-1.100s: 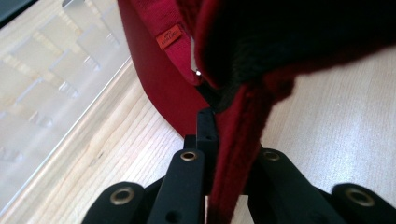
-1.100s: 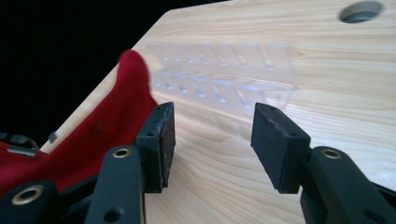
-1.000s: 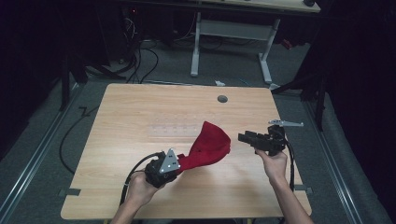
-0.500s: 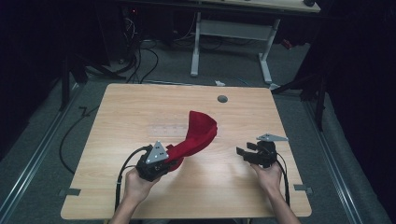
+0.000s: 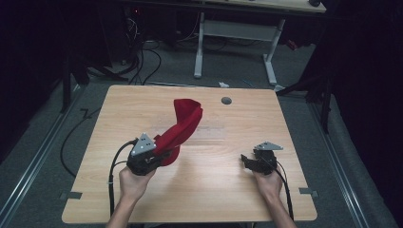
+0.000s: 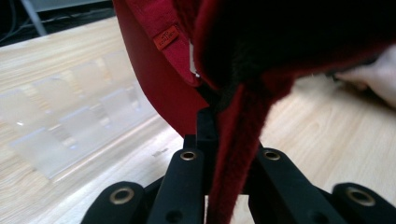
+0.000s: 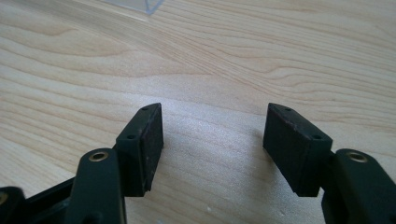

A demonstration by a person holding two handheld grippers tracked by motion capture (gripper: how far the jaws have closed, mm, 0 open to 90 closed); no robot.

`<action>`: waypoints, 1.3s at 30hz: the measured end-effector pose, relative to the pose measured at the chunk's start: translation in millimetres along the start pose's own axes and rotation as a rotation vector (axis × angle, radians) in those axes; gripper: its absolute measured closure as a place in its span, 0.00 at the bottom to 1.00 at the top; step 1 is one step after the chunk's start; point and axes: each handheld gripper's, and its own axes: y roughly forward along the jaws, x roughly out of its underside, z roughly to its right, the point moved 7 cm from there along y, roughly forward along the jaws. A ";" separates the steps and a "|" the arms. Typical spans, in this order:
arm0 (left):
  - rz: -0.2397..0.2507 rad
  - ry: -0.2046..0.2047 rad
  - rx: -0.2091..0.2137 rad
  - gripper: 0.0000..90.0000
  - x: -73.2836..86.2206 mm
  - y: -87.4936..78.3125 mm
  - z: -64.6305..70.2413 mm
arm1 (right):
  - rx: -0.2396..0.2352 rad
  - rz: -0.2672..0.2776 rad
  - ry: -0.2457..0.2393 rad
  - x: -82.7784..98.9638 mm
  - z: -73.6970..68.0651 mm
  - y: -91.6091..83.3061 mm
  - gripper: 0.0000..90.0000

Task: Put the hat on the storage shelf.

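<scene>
A red fabric piece [image 5: 186, 122] with a small sewn label [image 6: 166, 37] stands up in a fold over the middle of the wooden table [image 5: 214, 199]. My left gripper [image 5: 164, 153] is shut on its lower edge, and the cloth [image 6: 159, 88] is pinched between the black jaws [image 6: 223, 133]. My right gripper [image 5: 245, 160] hangs low over the bare wood at the right, well apart from the cloth. Its jaws [image 7: 215, 140] have just been opening and stand open with nothing between them.
A clear plastic strip [image 6: 70, 126] lies flat on the table beyond the cloth, and its corner [image 7: 142, 4] lies ahead of the right gripper. A round grommet [image 5: 226, 100] sits near the far edge. Another desk's legs [image 5: 199, 47] and cables [image 5: 142, 57] are on the floor behind.
The right gripper has sunk toward the table and come nearer the front edge, its jaws wider. The left gripper has carried the red cloth to the left and slightly up.
</scene>
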 end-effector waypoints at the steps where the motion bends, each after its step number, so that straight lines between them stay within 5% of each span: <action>1: 0.012 -0.008 -0.003 0.95 -3.3 0.0 -0.5 | -0.001 0.000 0.001 0.0 0.0 0.0 0.42; 16: 0.086 -0.076 -0.027 0.95 -41.4 1.4 -14.5 | -0.004 -0.001 -0.004 -1.0 1.5 1.3 0.41; 29: 0.142 -0.086 -0.086 0.95 -69.5 -3.3 -35.9 | -0.006 -0.001 -0.002 -1.0 1.1 1.4 0.41; 39: 0.175 -0.079 -0.143 0.95 -81.5 7.9 -56.4 | -0.021 -0.002 -0.018 -0.6 -1.0 1.0 0.39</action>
